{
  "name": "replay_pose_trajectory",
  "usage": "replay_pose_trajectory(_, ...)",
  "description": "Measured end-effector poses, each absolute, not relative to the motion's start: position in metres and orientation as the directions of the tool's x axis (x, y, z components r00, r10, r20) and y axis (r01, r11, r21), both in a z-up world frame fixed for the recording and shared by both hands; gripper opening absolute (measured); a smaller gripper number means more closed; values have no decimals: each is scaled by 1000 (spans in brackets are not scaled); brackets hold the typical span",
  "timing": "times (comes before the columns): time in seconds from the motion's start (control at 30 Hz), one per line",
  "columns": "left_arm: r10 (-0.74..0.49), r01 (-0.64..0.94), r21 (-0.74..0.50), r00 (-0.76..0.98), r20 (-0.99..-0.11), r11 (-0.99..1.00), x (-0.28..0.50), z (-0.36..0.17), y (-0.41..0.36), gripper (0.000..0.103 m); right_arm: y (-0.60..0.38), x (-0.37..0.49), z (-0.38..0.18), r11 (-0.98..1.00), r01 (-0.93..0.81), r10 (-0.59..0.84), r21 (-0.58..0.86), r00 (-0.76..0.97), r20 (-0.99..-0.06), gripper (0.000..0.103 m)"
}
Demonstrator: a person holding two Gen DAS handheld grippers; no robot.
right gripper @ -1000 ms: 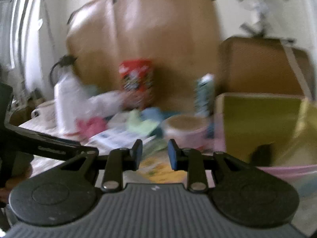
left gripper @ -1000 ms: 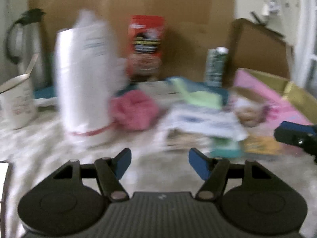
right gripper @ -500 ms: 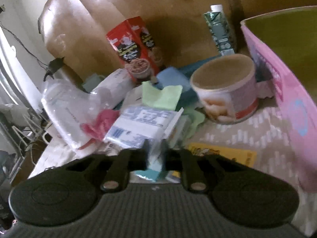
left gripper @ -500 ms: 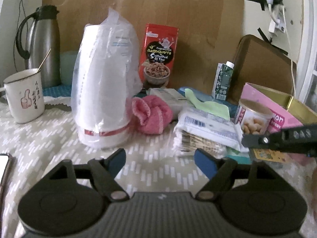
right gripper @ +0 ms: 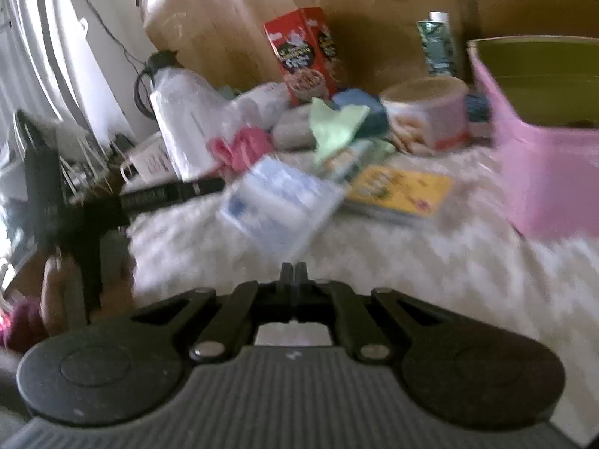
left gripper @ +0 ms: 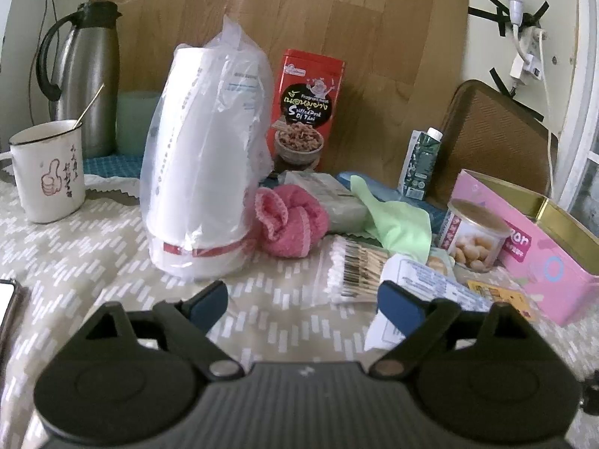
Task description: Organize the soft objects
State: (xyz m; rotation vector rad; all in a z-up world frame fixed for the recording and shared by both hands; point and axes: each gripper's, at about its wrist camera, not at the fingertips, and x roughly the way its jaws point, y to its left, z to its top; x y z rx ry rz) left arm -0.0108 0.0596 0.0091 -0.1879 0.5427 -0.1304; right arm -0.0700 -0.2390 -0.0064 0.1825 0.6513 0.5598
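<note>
Pinching a flat white-and-blue plastic packet (right gripper: pixel 279 205) by its near edge, the right gripper (right gripper: pixel 294 271) now has it lifted off the cotton swabs (left gripper: pixel 355 267); the left gripper (left gripper: pixel 301 301) is opening wider, empty; the pink tin box (right gripper: pixel 543 172) seems its likely destination.

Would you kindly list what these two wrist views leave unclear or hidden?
- Right wrist view: motion blur smears the white-and-blue plastic packet; whether the shut right gripper pinches its corner is unclear.
- Left wrist view: the dark flat device is cut by the left edge.
- Left wrist view: the pink tin box hides its contents behind its wall.
</note>
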Motion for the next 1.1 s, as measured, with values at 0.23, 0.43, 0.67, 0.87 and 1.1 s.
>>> replay_pose_trajectory(0.23,-218,52,-318,831,-512,947,-7,6,76,92,-257,-79,-4,867,-394,498,306,712,-495,40)
replay_pose_trajectory(0.43,-237,39,-374,834,-499,927,-8,4,86,92,-219,-54,0,844,-472,534,256,684,-497,62)
replay_pose_trajectory(0.67,-238,46,-366,834,-497,929,-8,5,84,92,-168,-29,-9,856,-508,477,102,696,-537,73)
replay_pose_trajectory(0.87,-251,63,-368,834,-491,928,-8,5,83,92,-168,-38,-13,861,-509,429,-8,733,-529,46)
replay_pose_trajectory(1.1,-280,91,-375,826,-489,923,-7,5,81,92,-191,-70,-16,864,-504,430,2,736,-523,44)
